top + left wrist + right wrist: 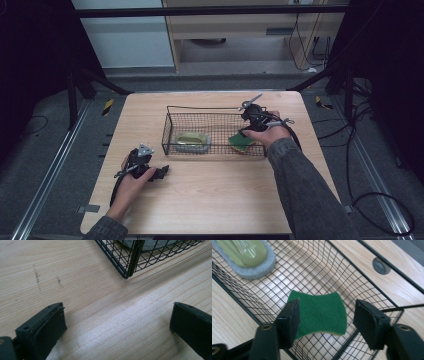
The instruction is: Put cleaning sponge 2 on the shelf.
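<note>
A black wire basket point(200, 108) stands on the wooden table point(210, 200). A green sponge with a yellow underside point(319, 312) lies flat on the basket floor at its right end point(241, 142). My right gripper point(327, 308) reaches into the basket over the sponge point(248, 131); its jaws stand apart, one on each side, and the pads do not press on it. At the basket's left end lies a grey pad with a yellow-green top point(244, 255) point(191, 140). My left gripper point(117, 312) rests open on the table near the basket's front left corner point(162, 171), with nothing between its jaws.
The basket's near corner point(130, 262) stands just ahead of the left gripper. A round grey grommet point(381, 265) sits in the tabletop behind the basket. Black frame bars and cables surround the table on the floor.
</note>
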`<state>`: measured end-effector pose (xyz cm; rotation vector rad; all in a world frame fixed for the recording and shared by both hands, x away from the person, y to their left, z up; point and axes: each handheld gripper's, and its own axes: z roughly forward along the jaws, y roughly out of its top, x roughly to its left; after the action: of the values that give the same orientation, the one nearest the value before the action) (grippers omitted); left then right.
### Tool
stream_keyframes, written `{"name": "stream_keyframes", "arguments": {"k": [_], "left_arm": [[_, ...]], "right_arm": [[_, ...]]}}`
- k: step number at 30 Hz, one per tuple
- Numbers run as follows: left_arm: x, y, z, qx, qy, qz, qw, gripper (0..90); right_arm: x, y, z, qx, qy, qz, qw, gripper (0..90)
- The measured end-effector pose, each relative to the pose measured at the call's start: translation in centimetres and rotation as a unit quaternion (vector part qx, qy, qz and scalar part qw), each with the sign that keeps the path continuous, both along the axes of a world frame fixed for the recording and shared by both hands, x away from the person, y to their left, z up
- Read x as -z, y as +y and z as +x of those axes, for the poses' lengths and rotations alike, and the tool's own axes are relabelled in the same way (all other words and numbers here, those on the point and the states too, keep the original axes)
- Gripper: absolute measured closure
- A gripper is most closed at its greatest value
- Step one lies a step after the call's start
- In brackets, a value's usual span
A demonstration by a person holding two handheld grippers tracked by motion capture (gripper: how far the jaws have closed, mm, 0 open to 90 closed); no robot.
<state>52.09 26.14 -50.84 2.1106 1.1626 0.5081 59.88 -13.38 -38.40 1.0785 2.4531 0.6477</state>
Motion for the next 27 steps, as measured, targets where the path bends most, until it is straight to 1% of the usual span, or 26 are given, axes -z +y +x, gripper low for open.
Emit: {"name": "stream_keyframes", "arguments": {"k": [1,2,3,7,9,10,11,12,14,17,18,19,23,24,25,26,27], "left_arm": [[0.0,0.0,0.0,0.0,0.0,0.0,1.0,0.0],[0.0,0.0,0.0,0.0,0.0,0.0,1.0,0.0],[0.0,0.0,0.0,-0.001,0.0,0.0,1.0,0.0],[0.0,-0.1,0.0,-0.001,0.0,0.0,1.0,0.0],[0.0,-0.1,0.0,-0.001,0.0,0.0,1.0,0.0],[0.0,-0.1,0.0,-0.001,0.0,0.0,1.0,0.0],[0.0,-0.1,0.0,-0.001,0.0,0.0,1.0,0.0],[0.0,-0.1,0.0,-0.001,0.0,0.0,1.0,0.0],[0.0,-0.1,0.0,-0.001,0.0,0.0,1.0,0.0],[0.0,-0.1,0.0,-0.001,0.0,0.0,1.0,0.0],[0.0,-0.1,0.0,-0.001,0.0,0.0,1.0,0.0],[0.0,-0.1,0.1,-0.001,0.0,0.0,1.0,0.0],[0.0,-0.1,0.1,-0.001,0.0,0.0,1.0,0.0],[0.0,-0.1,0.1,-0.001,0.0,0.0,1.0,0.0],[0.0,-0.1,0.1,-0.001,0.0,0.0,1.0,0.0],[0.0,-0.1,0.1,-0.001,0.0,0.0,1.0,0.0],[0.0,-0.1,0.1,0.0,0.0,0.0,1.0,0.0]], "right_arm": [[-0.2,-0.3,-0.2,0.006,-0.005,0.006,1.0,29.9],[-0.2,-0.3,-0.2,0.006,-0.005,0.006,1.0,29.9],[-0.4,-0.8,-0.4,0.011,-0.012,0.011,0.9998,25.6],[-0.7,-1.7,-0.6,0.023,-0.015,0.024,0.9993,17.1],[-0.9,-2.2,-0.8,0.026,-0.018,0.035,0.9989,14.2],[-0.9,-2.2,-0.8,0.026,-0.018,0.035,0.9989,14.2],[-1.1,-2.7,-1.0,0.029,-0.025,0.043,0.9983,10.0],[-1.3,-3.0,-1.1,0.033,-0.026,0.05,0.9978,9.4],[-1.4,-3.5,-1.4,0.038,-0.041,0.059,0.9967,8.0],[-1.5,-4.5,-2.0,0.048,-0.05,0.062,0.9957,7.2],[-1.5,-4.5,-2.0,0.048,-0.05,0.062,0.9957,7.2],[-1.5,-5.4,-2.4,0.057,-0.057,0.066,0.9946,7.2],[-1.4,-6.9,-3.3,0.077,-0.07,0.077,0.9916,7.0],[-1.4,-6.9,-3.3,0.077,-0.07,0.077,0.9916,7.0],[-1.3,-7.8,-3.8,0.085,-0.076,0.08,0.9903,6.6],[-1.3,-7.8,-3.8,0.085,-0.076,0.08,0.9903,6.6],[-1.1,-8.6,-4.3,0.092,-0.082,0.082,0.989,7.4]]}}
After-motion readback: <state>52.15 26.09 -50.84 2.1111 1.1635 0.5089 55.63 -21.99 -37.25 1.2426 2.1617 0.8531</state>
